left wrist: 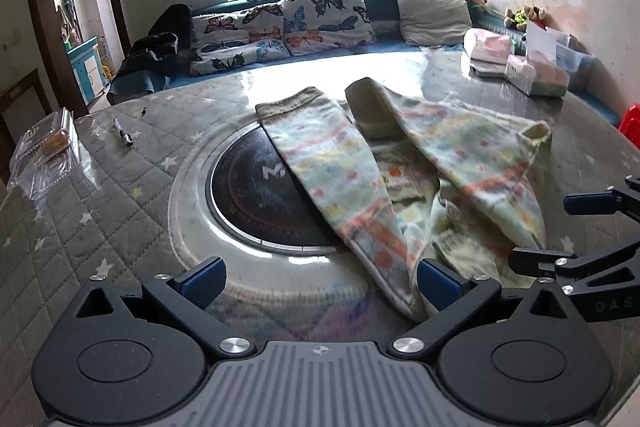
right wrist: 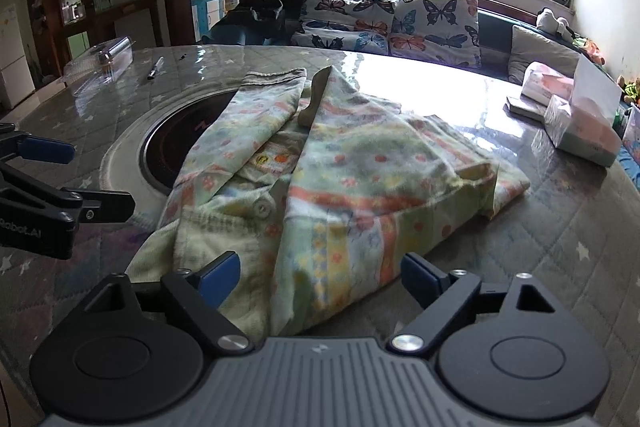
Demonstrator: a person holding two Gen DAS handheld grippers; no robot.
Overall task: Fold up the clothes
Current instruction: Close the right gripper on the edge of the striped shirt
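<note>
A small pale-green garment (left wrist: 404, 171) with orange, yellow and blue print lies crumpled on the round table, both sleeves stretched away from me. In the right wrist view it (right wrist: 332, 183) shows a button and a front placket. My left gripper (left wrist: 320, 283) is open, low over the table at the garment's near left edge, holding nothing. My right gripper (right wrist: 320, 277) is open just in front of the garment's near hem, holding nothing. Each gripper shows in the other's view: the right one (left wrist: 576, 231) and the left one (right wrist: 76, 175).
The table (left wrist: 120, 187) has a quilted grey star-print cover under glass and a round black cooktop (left wrist: 264, 195) in the middle, partly under the garment. A clear plastic box (left wrist: 46, 151), a pen (left wrist: 123, 132) and tissue packs (left wrist: 536, 73) lie near the edges. A sofa with cushions stands behind.
</note>
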